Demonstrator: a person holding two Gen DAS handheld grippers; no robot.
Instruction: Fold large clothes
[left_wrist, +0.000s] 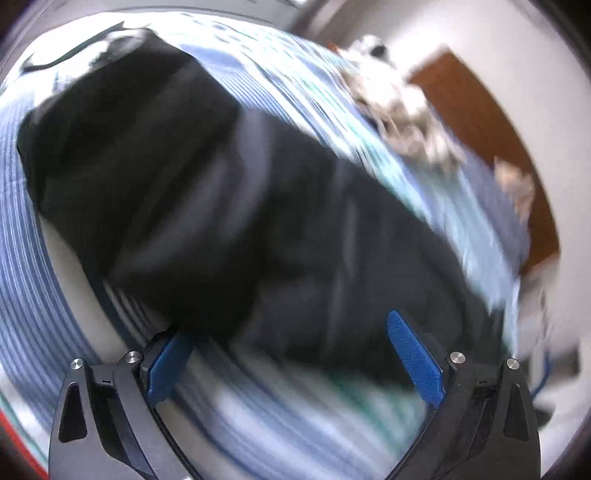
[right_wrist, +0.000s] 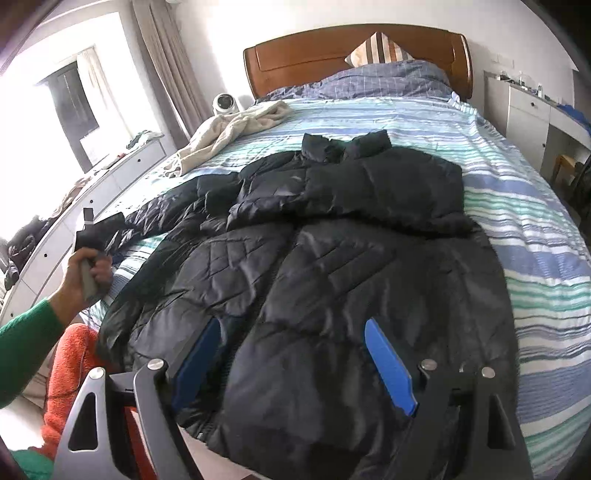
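Both tools empty. Left gripper (left_wrist: 291, 354) has its blades spread apart; right gripper (right_wrist: 295, 363) likewise, hovering over the hem.

Risk: the left wrist view is motion-blurred, so a grab made at this speed may catch the striped bedspread (right_wrist: 535, 229) along with the sleeve. Slick, puffy shell could slide from a shallow pinch.

Black quilted jacket (right_wrist: 314, 236) lies front-up ahead of the right tool, collar far, one sleeve trailing left toward the person's left hand (right_wrist: 88, 273). Creased, not yet folded.

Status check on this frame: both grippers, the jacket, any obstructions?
Left gripper open, right gripper open, neither holding anything. Black puffer jacket spread on striped bed, left sleeve out sideways. Cream blanket well clear.
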